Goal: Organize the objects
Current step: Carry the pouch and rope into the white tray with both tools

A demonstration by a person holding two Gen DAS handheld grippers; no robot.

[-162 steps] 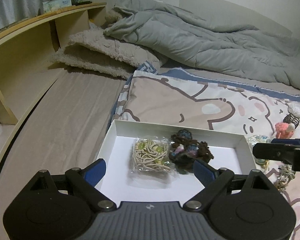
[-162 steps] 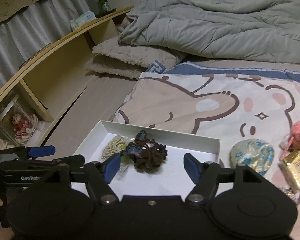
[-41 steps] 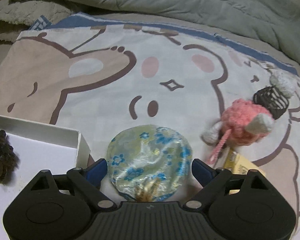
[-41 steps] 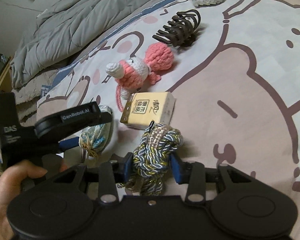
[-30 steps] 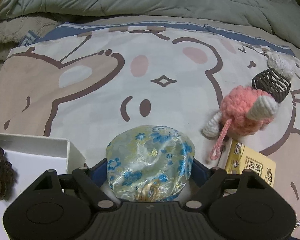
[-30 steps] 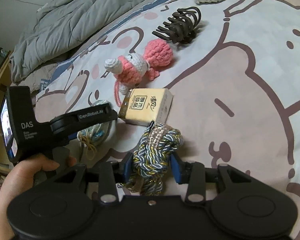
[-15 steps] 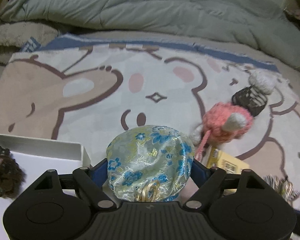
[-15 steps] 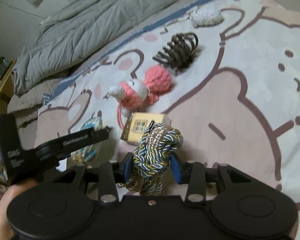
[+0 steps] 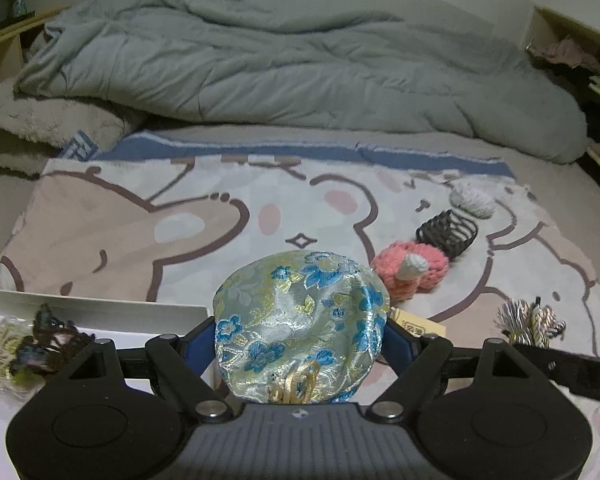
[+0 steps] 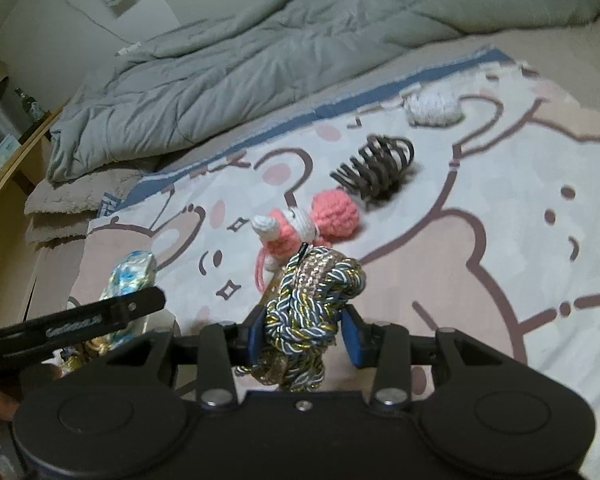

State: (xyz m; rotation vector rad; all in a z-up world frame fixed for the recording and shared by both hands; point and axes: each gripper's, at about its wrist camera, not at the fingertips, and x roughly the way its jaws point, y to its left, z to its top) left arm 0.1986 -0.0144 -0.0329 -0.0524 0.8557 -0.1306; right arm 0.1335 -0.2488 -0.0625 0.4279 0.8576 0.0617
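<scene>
- Left wrist view: brocade pouch (image 9: 300,324), pale blue and gold, sits clamped between the blue pads of the left gripper (image 9: 300,344), its lower edge and gold cord tucked behind the gripper body.
- White box (image 9: 100,308) enters at lower left, cut off by the frame and the gripper; dark hair ties (image 9: 48,340) and a pale bundle inside are hard to make out.
- Yellow packet (image 9: 420,326) shows only a corner beside the pouch; the pink crochet toy (image 9: 412,272), brown hair claw (image 9: 448,236) and white knit ball (image 9: 472,199) lie in a line beyond it on the cartoon blanket (image 9: 140,232), which has bare cloth left of them.
- Right gripper's black arm crosses the lower right, the rope knot (image 9: 532,322) at its tip.
- Right wrist view: right gripper (image 10: 304,336) pinches the braided rope knot (image 10: 312,312) narrowly between its blue pads, the knot's bottom hidden by the gripper body and its top covering part of the pink crochet toy (image 10: 332,212).
- Left gripper's arm (image 10: 100,320) cuts across the pouch (image 10: 132,276) at lower left.
- Hair claw (image 10: 380,164) and knit ball (image 10: 432,109) lie apart farther back; broad bare blanket (image 10: 520,260) stretches right, the grey duvet (image 10: 260,60) bounding its far edge.
</scene>
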